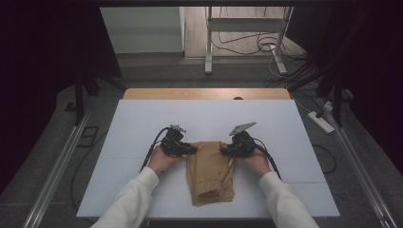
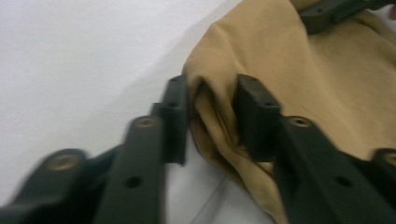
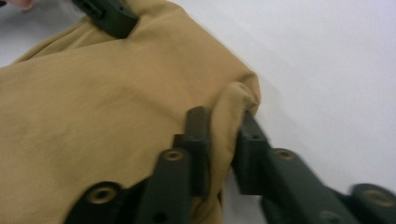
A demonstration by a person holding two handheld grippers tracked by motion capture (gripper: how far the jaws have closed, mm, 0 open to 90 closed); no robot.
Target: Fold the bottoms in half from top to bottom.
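1. White sleeves come in nearest to me, a hand behind each gripper, both set at the far corners of a folded tan garment that lies in the middle of the white counter.
2. Left gripper: its jaws pinch a bunched fold at the garment's far left corner; in the left gripper view the cloth is squeezed between the two black pads.
3. Right gripper: it likewise pinches the far right corner, a ridge of fabric caught between its pads.
4. To do this step well, I judge both pinches should hold every layer at the corner, not just the top one; lift the two corners together and level, keep the edge between them taut, and carry it toward the near end so the fold lands square.
5. A risk, as I see it: an uneven pull would skew the stack or let a lower layer slip out.
6. Garment itself: mustard-tan, soft, matte woven cloth, folded into a long rectangle running from near to far, with a gathered, cuffed-looking hem at the near end; possibly trousers.
7. Beyond the counter's far wooden edge, cables lie on the floor.
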